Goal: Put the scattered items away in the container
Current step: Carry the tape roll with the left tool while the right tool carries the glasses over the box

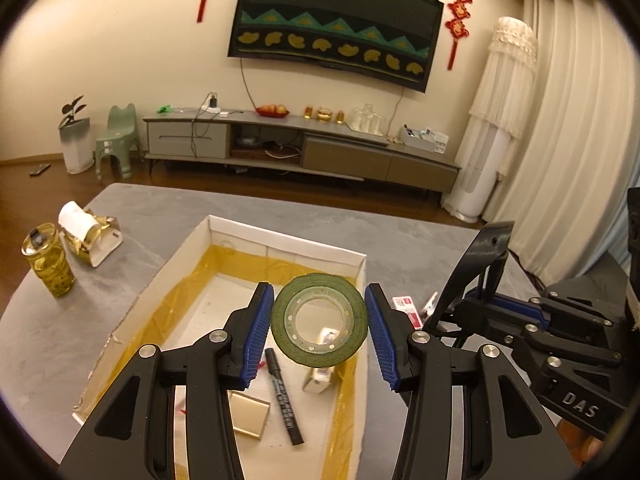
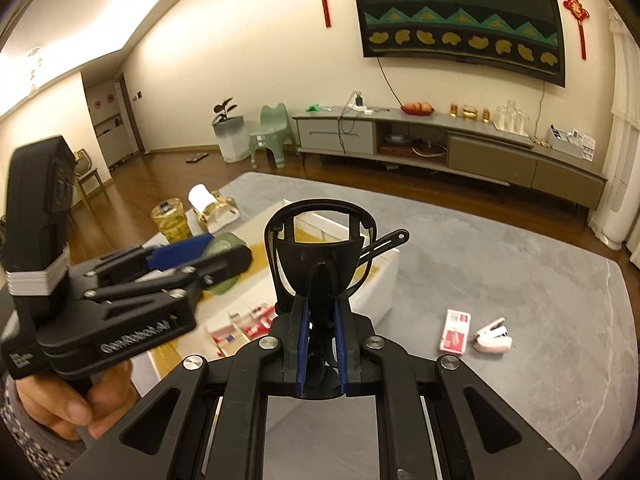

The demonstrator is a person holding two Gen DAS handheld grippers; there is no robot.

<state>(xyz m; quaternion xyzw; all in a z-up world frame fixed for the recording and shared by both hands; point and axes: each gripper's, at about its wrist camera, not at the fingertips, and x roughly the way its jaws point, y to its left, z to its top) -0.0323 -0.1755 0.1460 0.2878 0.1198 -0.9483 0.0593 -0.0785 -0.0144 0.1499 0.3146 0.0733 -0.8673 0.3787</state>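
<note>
Tape roll [image 1: 319,317] clamped between left tool [image 1: 319,334] pads, above box [image 1: 280,246].

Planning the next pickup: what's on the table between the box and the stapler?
Only the red-and-white staple box, beside the stapler; the table from it to the box is bare. The right wrist view shows this.
</note>
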